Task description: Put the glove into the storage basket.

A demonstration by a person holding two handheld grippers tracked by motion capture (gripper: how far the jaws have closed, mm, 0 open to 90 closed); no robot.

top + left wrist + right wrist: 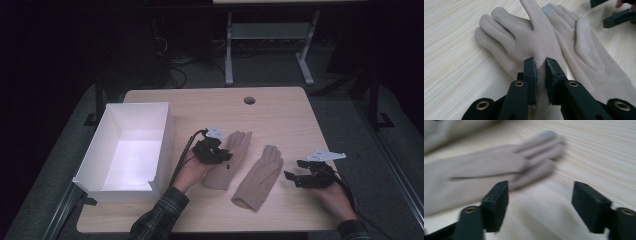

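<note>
Two beige gloves lie flat side by side at the middle of the wooden table (285,115). My left gripper (224,155) sits on the left glove (239,142). In the left gripper view its jaws are shut on a raised fold of the left glove (524,32) near the palm, left gripper (539,66). The right glove (260,177) has a grey fingertip patch (547,10). My right gripper (292,169) hovers just right of it, open with nothing between its jaws. In the blurred right gripper view, the right gripper (540,188) faces bare table below the right glove's fingers (539,145).
A white open box (165,130) stands at the table's left edge, close to the left forearm in a plaid sleeve (160,215). A round cable hole (249,100) is at the table's far middle. Metal frame legs (228,50) stand on the floor beyond.
</note>
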